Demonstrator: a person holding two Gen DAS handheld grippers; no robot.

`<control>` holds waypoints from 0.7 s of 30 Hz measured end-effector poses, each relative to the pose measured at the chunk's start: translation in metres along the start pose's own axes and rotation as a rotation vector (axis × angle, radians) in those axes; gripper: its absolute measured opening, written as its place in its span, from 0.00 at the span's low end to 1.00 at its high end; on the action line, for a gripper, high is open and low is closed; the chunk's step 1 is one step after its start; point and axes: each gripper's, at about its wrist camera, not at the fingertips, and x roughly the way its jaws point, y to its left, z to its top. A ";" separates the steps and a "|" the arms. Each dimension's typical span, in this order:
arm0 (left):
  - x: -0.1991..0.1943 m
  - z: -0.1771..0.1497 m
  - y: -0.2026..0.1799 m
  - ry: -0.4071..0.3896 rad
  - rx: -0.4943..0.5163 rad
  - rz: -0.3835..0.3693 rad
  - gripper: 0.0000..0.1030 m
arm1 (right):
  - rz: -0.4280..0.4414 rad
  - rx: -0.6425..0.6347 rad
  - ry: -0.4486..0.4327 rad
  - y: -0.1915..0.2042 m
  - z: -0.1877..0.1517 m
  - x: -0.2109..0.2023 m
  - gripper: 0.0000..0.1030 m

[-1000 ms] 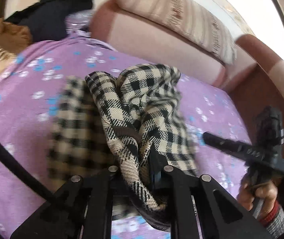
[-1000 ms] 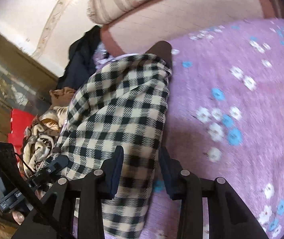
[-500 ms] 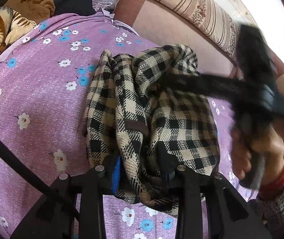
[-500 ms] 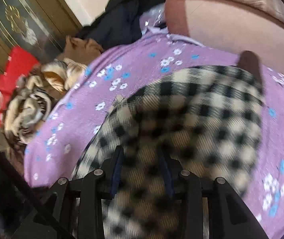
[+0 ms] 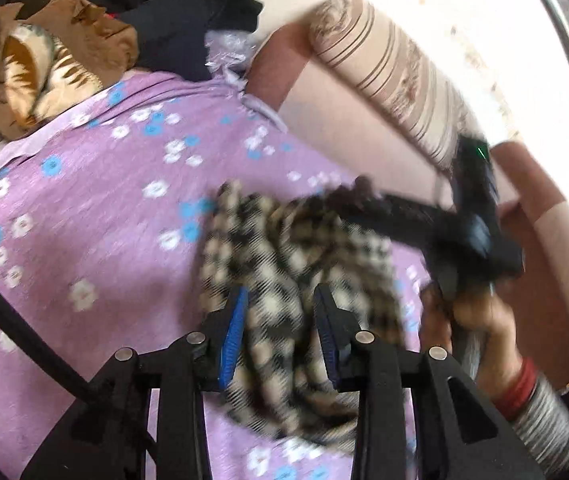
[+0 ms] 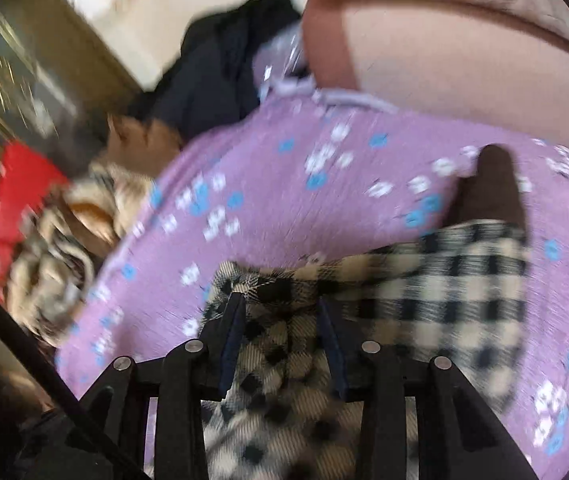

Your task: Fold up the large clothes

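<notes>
Both grippers' fingers astride checked garment (image 5: 284, 280).

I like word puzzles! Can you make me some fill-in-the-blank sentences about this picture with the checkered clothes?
1. The checkered garment lies on a bedsheet whose main colour is ____.
2. The sheet is printed with small white and blue ____.
3. The fingers of the left gripper have pads coloured ____.
4. The hand that holds the right gripper wears a ____ band at the wrist.

Missing words: purple; flowers; blue; red
</notes>
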 end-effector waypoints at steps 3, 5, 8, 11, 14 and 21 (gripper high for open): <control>0.021 0.007 -0.018 0.025 -0.002 -0.080 0.49 | 0.004 0.037 -0.065 -0.022 -0.016 -0.040 0.47; 0.052 0.004 -0.033 0.120 0.035 -0.090 0.54 | 0.007 0.067 -0.080 -0.036 -0.030 -0.056 0.47; 0.089 -0.013 -0.045 0.250 0.106 0.012 0.44 | 0.003 0.099 -0.084 -0.057 -0.057 -0.076 0.48; 0.089 -0.020 -0.059 0.237 0.183 0.053 0.14 | 0.012 0.121 -0.084 -0.074 -0.080 -0.084 0.53; 0.047 -0.006 -0.073 0.115 0.247 0.050 0.13 | 0.051 0.148 -0.085 -0.086 -0.095 -0.085 0.59; 0.062 -0.009 -0.015 0.195 0.161 0.211 0.15 | 0.159 0.178 -0.019 -0.078 -0.105 -0.043 0.70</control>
